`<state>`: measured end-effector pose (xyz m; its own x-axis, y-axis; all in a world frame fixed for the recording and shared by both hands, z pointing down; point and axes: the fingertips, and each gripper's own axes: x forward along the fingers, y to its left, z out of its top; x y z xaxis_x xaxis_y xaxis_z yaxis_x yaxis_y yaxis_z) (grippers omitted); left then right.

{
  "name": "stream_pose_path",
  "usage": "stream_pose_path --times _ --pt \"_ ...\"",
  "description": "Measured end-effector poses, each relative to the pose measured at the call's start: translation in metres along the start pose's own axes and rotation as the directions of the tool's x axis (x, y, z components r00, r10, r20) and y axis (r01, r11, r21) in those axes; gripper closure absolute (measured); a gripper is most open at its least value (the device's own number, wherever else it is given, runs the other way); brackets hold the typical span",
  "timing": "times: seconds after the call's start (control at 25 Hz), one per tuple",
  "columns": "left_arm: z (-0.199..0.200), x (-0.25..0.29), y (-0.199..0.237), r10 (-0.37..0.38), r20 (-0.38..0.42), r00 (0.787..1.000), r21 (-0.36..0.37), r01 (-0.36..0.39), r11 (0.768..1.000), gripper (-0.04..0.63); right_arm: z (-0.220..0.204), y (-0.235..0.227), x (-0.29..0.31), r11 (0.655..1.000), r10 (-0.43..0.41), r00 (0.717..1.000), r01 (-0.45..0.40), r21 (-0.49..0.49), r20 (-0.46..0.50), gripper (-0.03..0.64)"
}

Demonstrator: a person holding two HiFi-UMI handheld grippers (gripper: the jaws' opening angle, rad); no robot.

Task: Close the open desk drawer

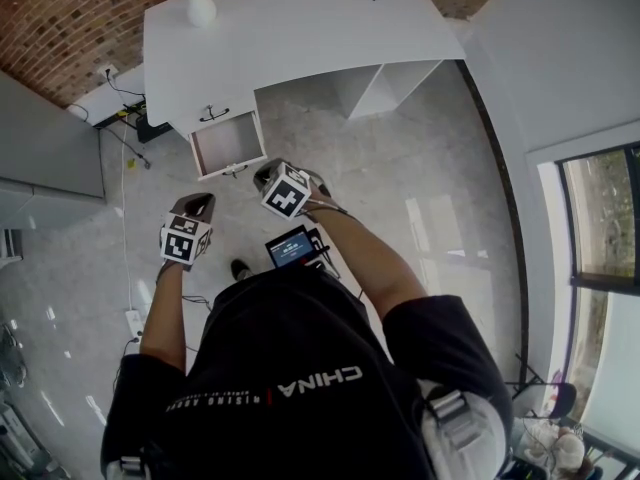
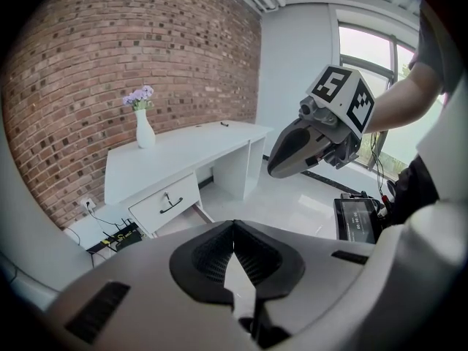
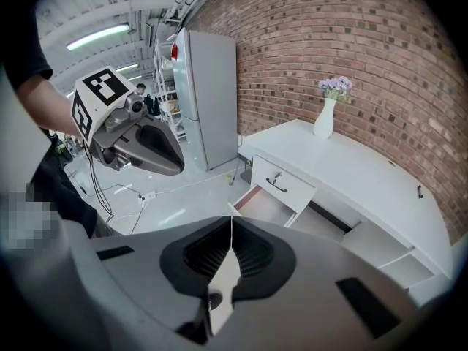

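A white desk (image 1: pixel 290 23) stands against the brick wall. Its lower drawer (image 1: pixel 228 144) is pulled out and looks empty; it also shows in the right gripper view as the open drawer (image 3: pixel 265 205). Above it is a closed drawer with a dark handle (image 1: pixel 213 115). My left gripper (image 1: pixel 195 204) is shut and empty, held over the floor short of the drawer. My right gripper (image 1: pixel 268 175) is shut and empty too, closer to the drawer's front, just right of it. Both sets of jaws meet with nothing between them in the gripper views.
A white vase with purple flowers (image 1: pixel 199 4) stands on the desk's left end. Cables and a power strip (image 1: pixel 133 320) lie on the floor at the left. A grey cabinet (image 1: pixel 45 143) stands left of the desk. A small screen (image 1: pixel 293 248) hangs at the person's chest.
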<state>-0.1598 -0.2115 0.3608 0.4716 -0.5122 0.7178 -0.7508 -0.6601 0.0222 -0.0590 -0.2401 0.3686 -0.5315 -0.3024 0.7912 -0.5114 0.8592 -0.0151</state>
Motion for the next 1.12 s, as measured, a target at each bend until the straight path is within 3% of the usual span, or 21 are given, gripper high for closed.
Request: stream_pose_path --times 0.28,0.48,0.6,0.76,1.12 --pt "-0.008 0.026 -0.021 -0.018 -0.058 0.998 -0.022 0.017 1.000 0.583 -0.031 -0.014 0.010 0.999 0.046 0.998 -0.046 0.011 -0.034 0.600" --pt "-0.042 0.044 -0.034 -0.096 -0.097 0.991 -0.032 0.093 0.995 0.583 -0.051 -0.012 0.049 0.997 0.074 0.991 -0.071 0.028 -0.110 0.600" --pt "-0.074 0.047 -0.019 -0.135 -0.145 0.980 -0.034 0.131 0.991 0.583 -0.046 -0.008 0.073 0.995 0.081 0.989 -0.072 0.068 -0.124 0.600" --pt "-0.105 0.067 0.021 -0.124 -0.183 0.975 -0.032 0.120 0.992 0.583 -0.043 -0.012 0.115 0.989 0.090 0.989 -0.076 0.123 -0.115 0.600" --pt "-0.174 0.166 0.050 -0.117 -0.193 0.974 -0.082 0.102 0.991 0.583 -0.097 -0.024 0.226 0.981 0.143 0.982 -0.124 0.150 -0.124 0.600"
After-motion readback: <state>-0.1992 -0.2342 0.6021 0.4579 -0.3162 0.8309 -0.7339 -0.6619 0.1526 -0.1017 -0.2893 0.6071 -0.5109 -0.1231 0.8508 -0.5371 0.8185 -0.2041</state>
